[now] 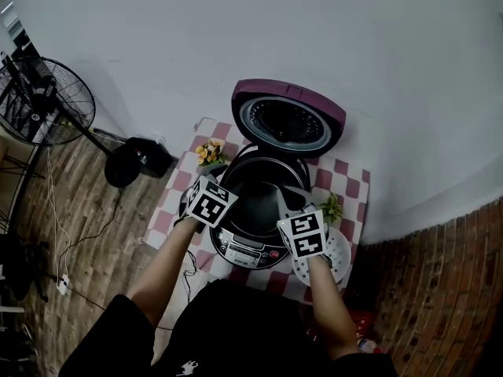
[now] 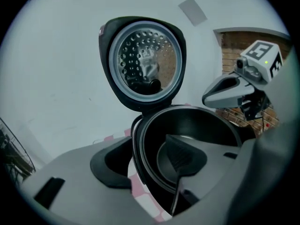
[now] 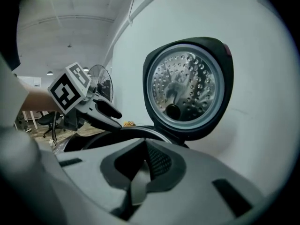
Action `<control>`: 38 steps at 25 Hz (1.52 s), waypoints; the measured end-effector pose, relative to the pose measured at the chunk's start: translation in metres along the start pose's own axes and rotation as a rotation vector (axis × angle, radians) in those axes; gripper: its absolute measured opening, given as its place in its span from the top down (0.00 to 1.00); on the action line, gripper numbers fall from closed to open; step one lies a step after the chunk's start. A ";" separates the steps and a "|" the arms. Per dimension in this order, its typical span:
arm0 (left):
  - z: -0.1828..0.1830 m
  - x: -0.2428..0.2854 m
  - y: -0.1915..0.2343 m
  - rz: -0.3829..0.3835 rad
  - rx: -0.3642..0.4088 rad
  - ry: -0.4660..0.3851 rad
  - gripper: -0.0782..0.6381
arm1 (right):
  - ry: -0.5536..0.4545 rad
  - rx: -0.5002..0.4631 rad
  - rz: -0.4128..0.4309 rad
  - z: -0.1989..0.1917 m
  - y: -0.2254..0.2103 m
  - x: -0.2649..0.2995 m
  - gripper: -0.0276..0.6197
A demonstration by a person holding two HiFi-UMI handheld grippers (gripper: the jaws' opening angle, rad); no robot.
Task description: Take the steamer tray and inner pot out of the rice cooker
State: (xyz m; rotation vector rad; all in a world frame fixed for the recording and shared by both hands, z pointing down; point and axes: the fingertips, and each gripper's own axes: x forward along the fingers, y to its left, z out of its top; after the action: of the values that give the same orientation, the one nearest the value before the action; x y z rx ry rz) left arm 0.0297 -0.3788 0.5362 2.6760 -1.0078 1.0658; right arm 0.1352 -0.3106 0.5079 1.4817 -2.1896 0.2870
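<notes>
The rice cooker [image 1: 253, 250] stands with its purple lid [image 1: 288, 116] up. The dark inner pot [image 1: 263, 195] sits inside it and looks empty. A white perforated steamer tray [image 1: 339, 259] lies on the table at the cooker's right. My left gripper [image 1: 222, 182] is at the pot's left rim, open. In the left gripper view [image 2: 145, 159] one jaw is outside the cooker and the other inside the inner pot [image 2: 199, 125], with the rim between them, untouched. My right gripper [image 1: 289, 200] is shut with nothing in it, over the right rim [image 3: 136, 131].
A pink-and-white checked cloth [image 1: 346, 181] covers the small table. Yellow flowers [image 1: 209, 153] stand left of the cooker and a small green plant [image 1: 332, 208] to its right. The white wall is close behind. A floor fan [image 1: 47, 100] stands far left.
</notes>
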 end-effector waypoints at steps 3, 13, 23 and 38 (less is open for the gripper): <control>-0.005 0.010 0.002 -0.034 0.016 0.035 0.53 | 0.024 0.004 -0.059 -0.007 -0.014 0.002 0.95; -0.014 0.044 0.009 -0.051 0.140 0.129 0.52 | 0.306 -0.152 -0.183 -0.043 -0.061 0.026 0.65; -0.024 0.066 0.016 -0.043 0.223 0.201 0.56 | 0.498 -0.242 -0.206 -0.069 -0.079 0.066 0.58; -0.007 0.043 0.017 -0.053 0.155 0.152 0.68 | 0.418 -0.250 -0.192 -0.036 -0.082 0.052 0.68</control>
State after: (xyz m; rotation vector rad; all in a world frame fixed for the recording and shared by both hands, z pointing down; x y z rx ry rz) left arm 0.0384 -0.4132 0.5669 2.6714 -0.8552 1.3650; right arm 0.2046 -0.3695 0.5576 1.3389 -1.6754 0.2240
